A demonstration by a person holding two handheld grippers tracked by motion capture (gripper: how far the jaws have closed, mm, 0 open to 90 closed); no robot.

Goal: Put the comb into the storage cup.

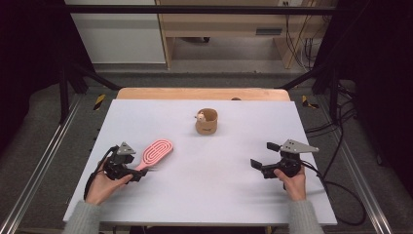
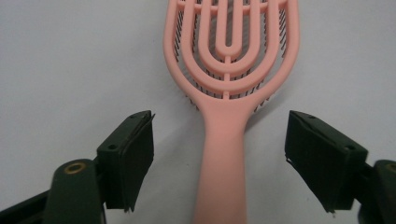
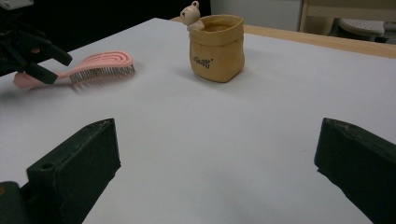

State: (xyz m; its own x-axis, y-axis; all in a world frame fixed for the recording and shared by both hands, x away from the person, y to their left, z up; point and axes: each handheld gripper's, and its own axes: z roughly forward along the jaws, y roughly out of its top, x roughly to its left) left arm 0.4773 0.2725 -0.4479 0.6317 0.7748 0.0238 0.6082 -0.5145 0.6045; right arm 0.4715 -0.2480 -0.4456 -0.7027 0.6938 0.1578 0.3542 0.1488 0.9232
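A pink vented hairbrush (image 1: 157,152) lies bristles down on the white table (image 1: 209,195), at the left, with its handle toward the person's left hand. My left gripper (image 1: 142,171) is low over that handle. In the left gripper view the handle of the brush (image 2: 229,70) runs up between the two jaws of the left gripper (image 2: 219,158), with a clear gap on each side, so it is open. My right gripper (image 1: 262,154) is held at the right with its jaws wide and nothing between them, as the right gripper view (image 3: 217,163) confirms.
A tan fabric pouch (image 1: 206,122) with a small bear figure (image 3: 190,14) on its rim stands upright at the table's middle back. A wooden strip (image 1: 202,93) edges the far side. Cables trail off the right edge.
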